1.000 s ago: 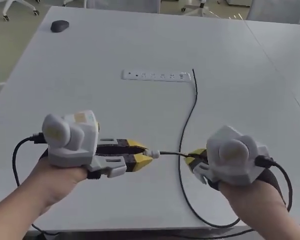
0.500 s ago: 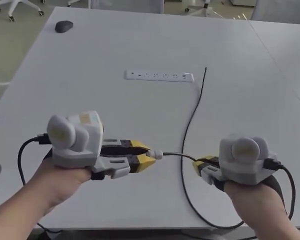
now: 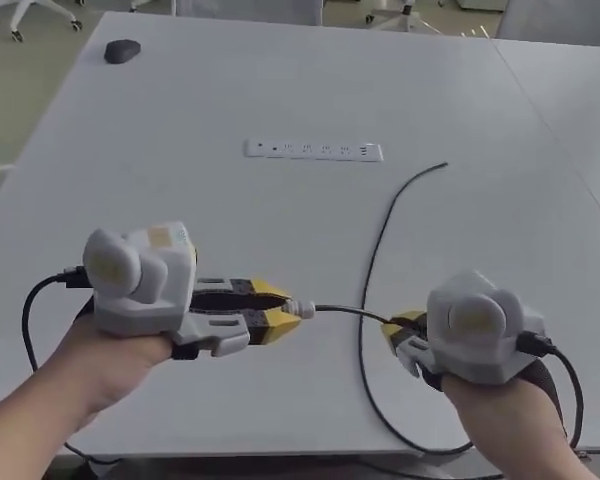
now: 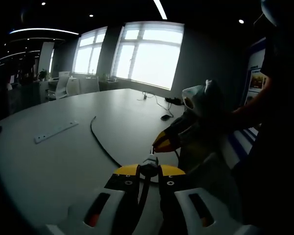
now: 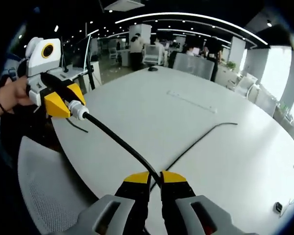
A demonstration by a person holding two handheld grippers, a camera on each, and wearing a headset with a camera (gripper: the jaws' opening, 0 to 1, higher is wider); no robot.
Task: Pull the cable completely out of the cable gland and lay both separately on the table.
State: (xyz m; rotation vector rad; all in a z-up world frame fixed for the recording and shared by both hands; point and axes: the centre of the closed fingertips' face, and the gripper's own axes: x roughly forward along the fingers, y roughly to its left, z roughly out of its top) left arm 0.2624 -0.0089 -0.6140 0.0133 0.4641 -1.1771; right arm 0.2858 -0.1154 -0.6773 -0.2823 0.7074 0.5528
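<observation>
Half done at best: the left gripper (image 3: 280, 312) has its jaws clamped on the cable gland (image 3: 302, 309), while the right gripper (image 3: 395, 330) pinches the cable (image 3: 375, 250) near it, above the table (image 3: 230, 90). The cable seems not yet out, so freeing it and laying both down remain.

We are working in an open-plan office. We stand at a wide white meeting table (image 3: 230, 230) with a power strip (image 3: 313, 151) and a computer mouse (image 3: 121, 50) lying on it and office chairs (image 5: 192, 64) drawn up at its far side. Tall windows (image 4: 149, 56) line one wall, long strip lights (image 5: 186, 17) curve across the ceiling, and people (image 5: 136, 46) stand among desks farther back.
</observation>
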